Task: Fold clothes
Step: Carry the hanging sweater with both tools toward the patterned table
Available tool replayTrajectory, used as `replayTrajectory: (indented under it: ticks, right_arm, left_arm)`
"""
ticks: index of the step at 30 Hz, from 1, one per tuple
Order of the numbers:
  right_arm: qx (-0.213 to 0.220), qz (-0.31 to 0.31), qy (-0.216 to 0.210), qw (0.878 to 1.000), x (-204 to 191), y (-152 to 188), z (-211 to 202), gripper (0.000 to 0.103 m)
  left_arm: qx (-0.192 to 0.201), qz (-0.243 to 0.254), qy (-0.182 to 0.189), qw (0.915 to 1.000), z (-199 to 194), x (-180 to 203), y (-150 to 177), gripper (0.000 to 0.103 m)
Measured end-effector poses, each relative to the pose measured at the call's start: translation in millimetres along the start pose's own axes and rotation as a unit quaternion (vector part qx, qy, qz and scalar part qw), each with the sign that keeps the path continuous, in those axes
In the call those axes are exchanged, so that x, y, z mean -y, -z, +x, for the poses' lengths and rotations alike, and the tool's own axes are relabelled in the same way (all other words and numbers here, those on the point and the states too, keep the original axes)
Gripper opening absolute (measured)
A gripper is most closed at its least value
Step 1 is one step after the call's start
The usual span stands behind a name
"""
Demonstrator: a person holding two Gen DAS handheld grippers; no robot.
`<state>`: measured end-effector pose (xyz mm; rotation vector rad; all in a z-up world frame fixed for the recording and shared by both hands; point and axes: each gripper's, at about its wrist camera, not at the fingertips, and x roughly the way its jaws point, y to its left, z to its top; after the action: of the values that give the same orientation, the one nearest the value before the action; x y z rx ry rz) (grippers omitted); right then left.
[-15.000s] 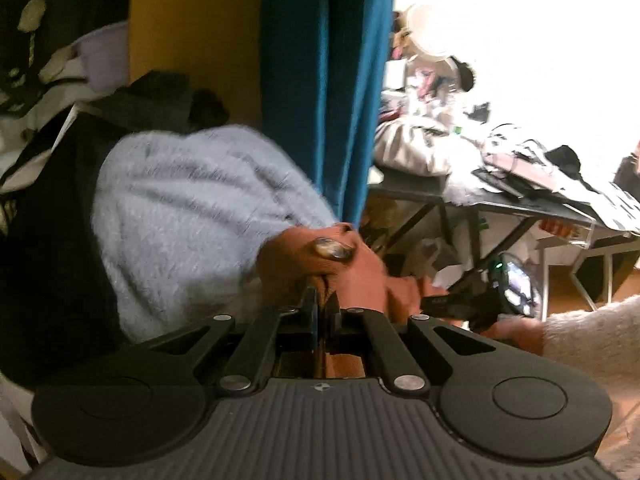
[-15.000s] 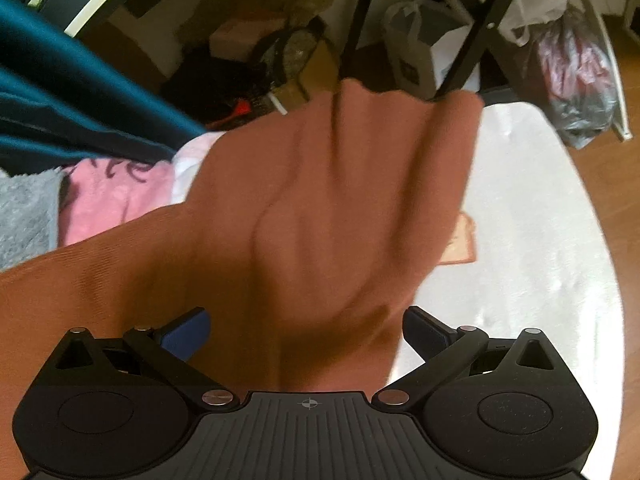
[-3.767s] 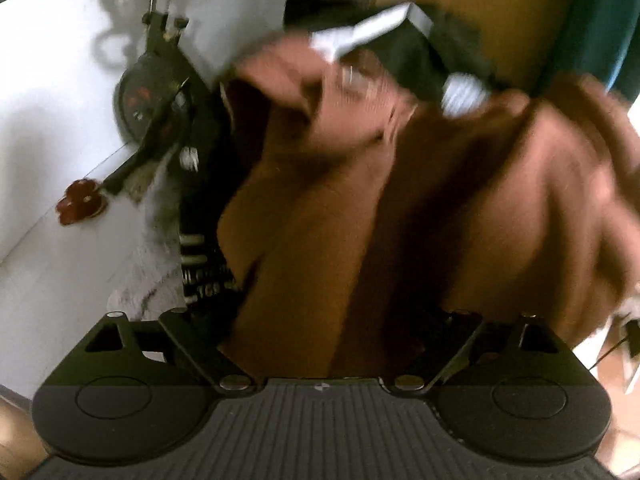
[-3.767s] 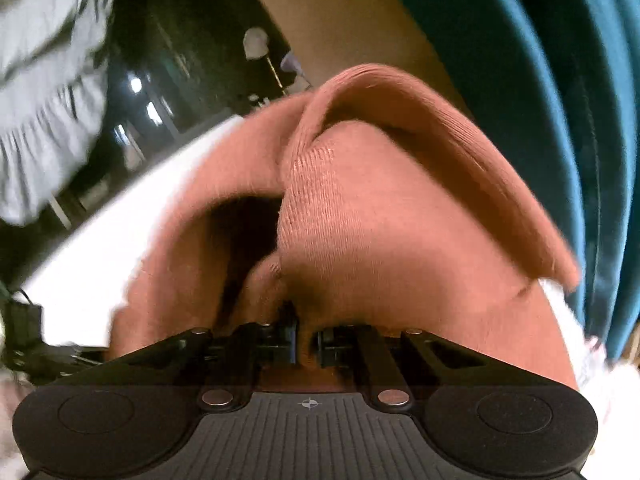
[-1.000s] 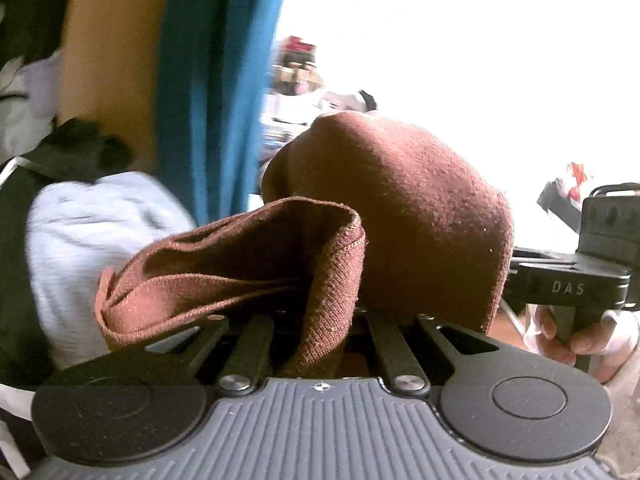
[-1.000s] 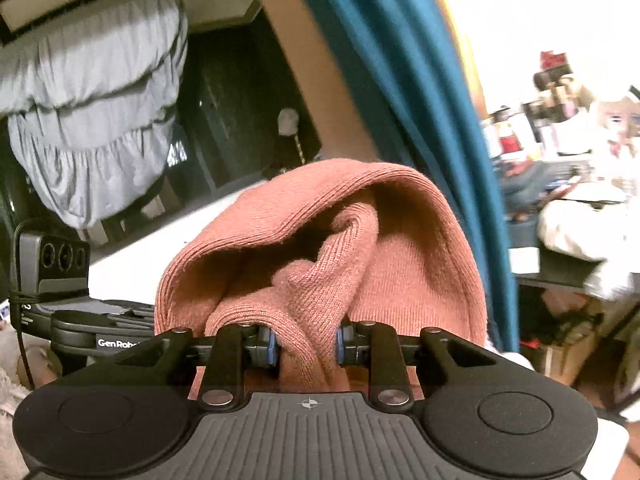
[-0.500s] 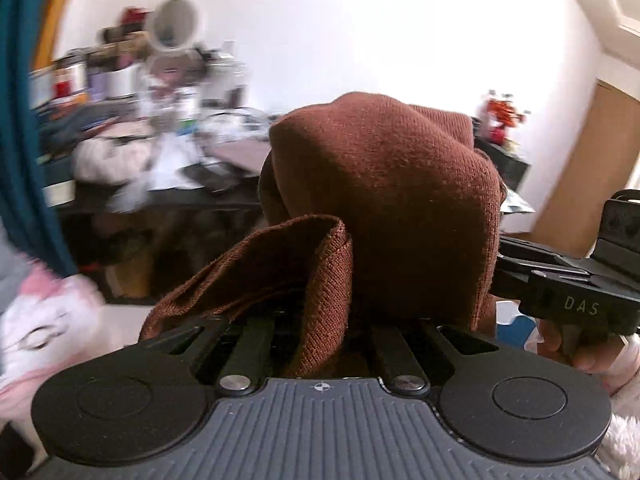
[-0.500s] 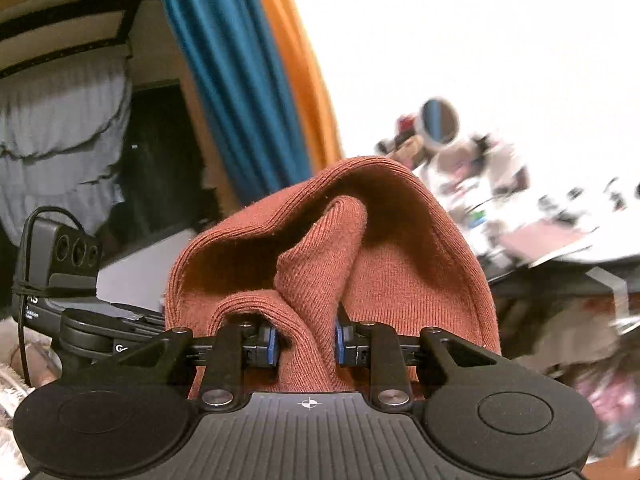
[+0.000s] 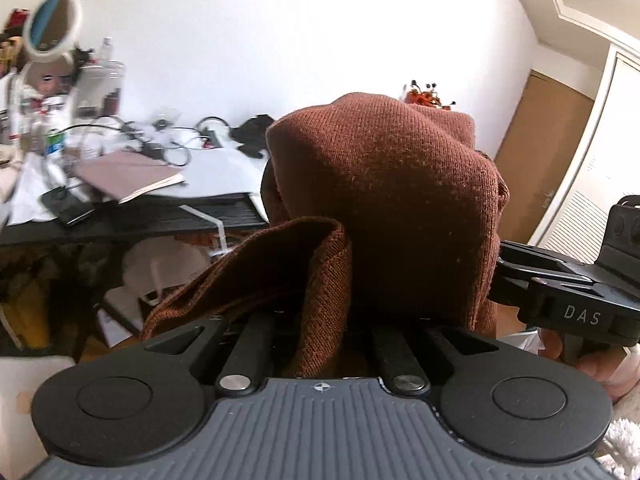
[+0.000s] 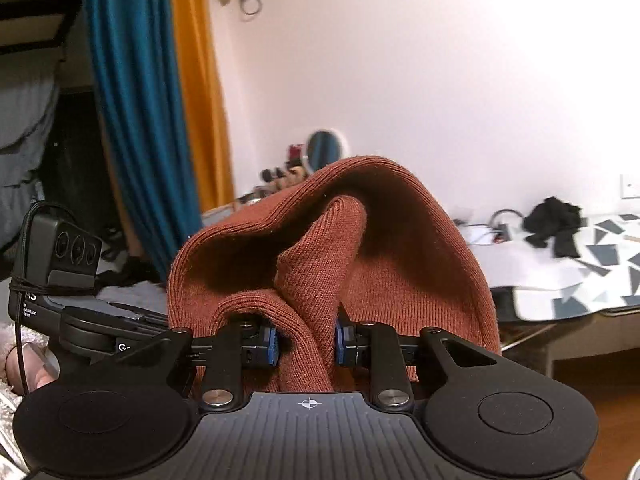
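A rust-brown knit garment is held up in the air between both tools. My left gripper is shut on a bunched fold of it; the cloth drapes over and hides the fingertips. My right gripper is shut on another fold of the garment, pinched between its blue pads. In the left wrist view the other tool shows at the right edge with a hand under it. In the right wrist view the other tool sits at the left edge.
A cluttered black desk with papers, cables, bottles and a round mirror stands along the white wall. A patterned cloth covers a table at the right. Blue and orange curtains hang at left. A brown door is at right.
Both grippers have swung to the right with the garment still held; the curtains left the left wrist view and the desk and door came into view.
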<state>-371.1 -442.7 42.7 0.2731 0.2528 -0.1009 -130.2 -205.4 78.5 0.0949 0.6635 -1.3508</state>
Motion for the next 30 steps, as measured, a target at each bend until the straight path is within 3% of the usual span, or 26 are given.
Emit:
replayTrajectory:
  ticks: [6,11,15,23,30]
  right_arm:
    - [0.019,0.008,0.031,0.999,98.9,-36.4,41.4,0.023]
    - [0.012,0.008,0.069,0.998,194.1,-100.8,84.7,0.023]
    - [0.039,0.014,0.092,0.995,263.6,-137.4,106.0,0.023]
    - [0.075,0.037,0.136,0.987,391.8,-175.6,123.7,0.023]
    - [0.078,0.019,0.118,0.99,548.6,-206.5,153.1,0.023]
  left_arm:
    - [0.01,0.023,0.037,0.999,103.6,-9.5,-57.5,0.006]
    - [0.017,0.02,0.072,0.997,206.8,-22.8,-131.7,0.006]
    - [0.025,0.052,0.085,0.9947,277.7,-15.8,-187.8,0.006]
    - [0.009,0.109,0.083,0.9906,400.1,21.9,-265.6,0.006]
    - [0.017,0.098,0.036,0.9944,524.6,57.0,-315.9,0.006]
